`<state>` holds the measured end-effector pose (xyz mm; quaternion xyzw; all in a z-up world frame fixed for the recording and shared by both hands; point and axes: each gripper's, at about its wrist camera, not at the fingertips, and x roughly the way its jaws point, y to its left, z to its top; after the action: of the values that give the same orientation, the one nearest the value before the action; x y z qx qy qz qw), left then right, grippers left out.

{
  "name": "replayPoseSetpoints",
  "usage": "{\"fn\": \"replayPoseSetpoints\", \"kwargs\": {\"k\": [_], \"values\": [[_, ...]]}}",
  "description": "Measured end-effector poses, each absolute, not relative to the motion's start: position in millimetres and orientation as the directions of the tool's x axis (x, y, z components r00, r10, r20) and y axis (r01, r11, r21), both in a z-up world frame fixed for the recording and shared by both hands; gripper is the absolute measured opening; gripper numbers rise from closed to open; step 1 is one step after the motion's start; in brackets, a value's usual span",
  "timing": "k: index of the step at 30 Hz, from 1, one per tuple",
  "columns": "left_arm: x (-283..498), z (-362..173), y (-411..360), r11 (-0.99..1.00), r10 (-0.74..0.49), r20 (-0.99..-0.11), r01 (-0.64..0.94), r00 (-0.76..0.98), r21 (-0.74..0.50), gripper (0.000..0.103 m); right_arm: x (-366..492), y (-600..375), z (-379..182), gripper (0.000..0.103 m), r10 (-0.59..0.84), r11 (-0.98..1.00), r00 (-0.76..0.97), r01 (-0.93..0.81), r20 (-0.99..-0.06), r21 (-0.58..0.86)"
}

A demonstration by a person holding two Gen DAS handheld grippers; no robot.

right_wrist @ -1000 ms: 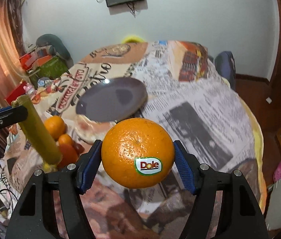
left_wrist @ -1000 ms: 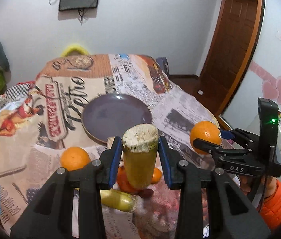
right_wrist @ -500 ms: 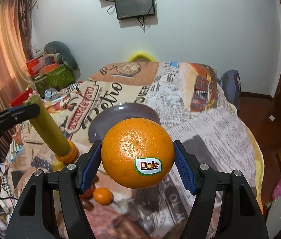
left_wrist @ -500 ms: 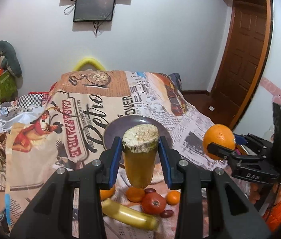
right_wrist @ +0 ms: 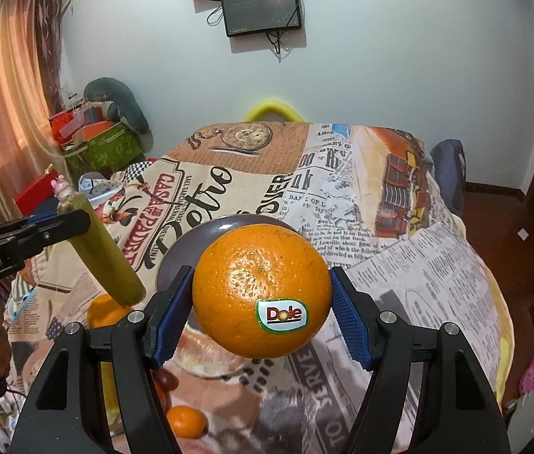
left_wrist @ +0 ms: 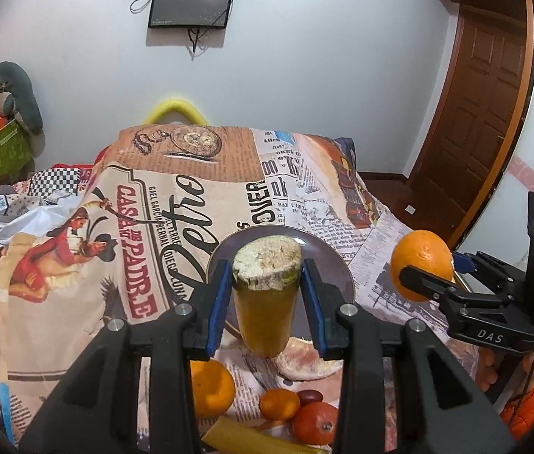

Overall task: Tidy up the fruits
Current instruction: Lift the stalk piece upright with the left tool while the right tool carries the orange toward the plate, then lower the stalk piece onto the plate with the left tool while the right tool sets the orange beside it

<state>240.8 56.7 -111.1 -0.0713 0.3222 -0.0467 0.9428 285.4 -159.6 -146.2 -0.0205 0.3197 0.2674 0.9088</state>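
**A:** What worries you most from here?

**Me:** The table first. It's draped in a loose printed cloth, rumpled at the left edge, so anything round I set on bare cloth could roll off. I judge the purple plate in the middle to be the place to put things, and its rim looks shallow, so it won't catch much.

**A:** And what you're carrying?

**Me:** My left gripper is clamped on a yellow-green cane stalk, near its cut end. It hangs long and slanted below my fingers, above the fruit pile. If I swing it low, its free end could knock the loose orange or the red tomato off the near edge.

**A:** The other hand?

**Me:** My right gripper is closed on a big orange with a sticker, both pads pressing its sides, held in the air in front of the plate. It's round and smooth; the pads grip only a narrow band, so a jolt could pop it out.

**A:** Anything smaller?

**Me:** The small mandarin and a dark grape-like fruit sit close below. Both grippers are near each other, so crossing paths could make them collide.
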Motion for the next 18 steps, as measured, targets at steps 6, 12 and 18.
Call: {"fn": "replayPoseSetpoints", "kwargs": {"k": [6, 12, 18], "values": [[267.6, -126.9, 60.9, 0.983, -0.144, -0.634, 0.036, 0.760, -0.180, 0.037, 306.5, -145.7, -157.4, 0.067, 0.471, 0.851, 0.641, -0.511, -0.606, 0.122], [291.3, -142.0, 69.2, 0.979, -0.153, -0.664, 0.022, 0.732, -0.200, 0.037, 328.9, -133.2, -169.6, 0.067, 0.472, 0.848, 0.626, -0.516, -0.621, 0.125], [314.7, -155.4, 75.3, 0.970, -0.190, -0.692, 0.026, 0.697, -0.240, 0.037, 353.1, -121.4, -183.8, 0.067, 0.453, 0.852, 0.613, -0.512, -0.647, 0.111]]}}
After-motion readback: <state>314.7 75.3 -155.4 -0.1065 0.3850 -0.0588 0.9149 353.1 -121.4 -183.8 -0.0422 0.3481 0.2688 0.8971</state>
